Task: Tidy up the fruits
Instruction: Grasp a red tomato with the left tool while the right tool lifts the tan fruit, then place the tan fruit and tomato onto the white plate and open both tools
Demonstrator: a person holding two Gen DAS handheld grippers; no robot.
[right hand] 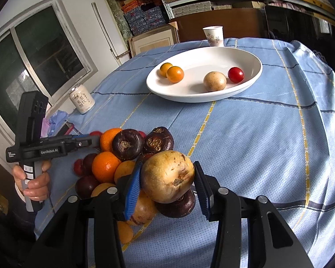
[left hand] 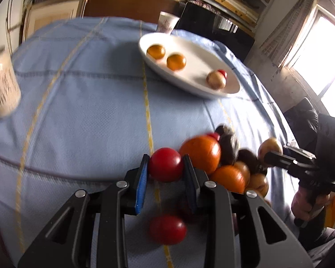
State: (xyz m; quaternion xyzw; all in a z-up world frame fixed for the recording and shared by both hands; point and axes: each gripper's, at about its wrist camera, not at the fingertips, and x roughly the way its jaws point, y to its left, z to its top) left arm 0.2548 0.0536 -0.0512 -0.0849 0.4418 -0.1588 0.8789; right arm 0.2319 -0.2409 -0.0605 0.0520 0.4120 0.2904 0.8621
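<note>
Left gripper (left hand: 166,167) is clenched on a red tomato (left hand: 166,164) at the near-edge fruit heap (right hand: 122,154) on the blue-clothed table (right hand: 245,134). Right gripper (right hand: 167,179) is grasping a tan round fruit (right hand: 167,175) at the same heap. White plate (right hand: 252,76), toward the far edge, contains two orange fruits (right hand: 172,72), one tan fruit (right hand: 214,81) and one red tomato. A cup (right hand: 213,35) stands just behind the plate; a can (right hand: 81,99) stands near the left edge.

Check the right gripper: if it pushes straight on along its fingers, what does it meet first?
The right gripper is shut on a tan round fruit. Straight ahead lies bare blue checked tablecloth, then probably the white oval plate; depth is unclear.
</note>
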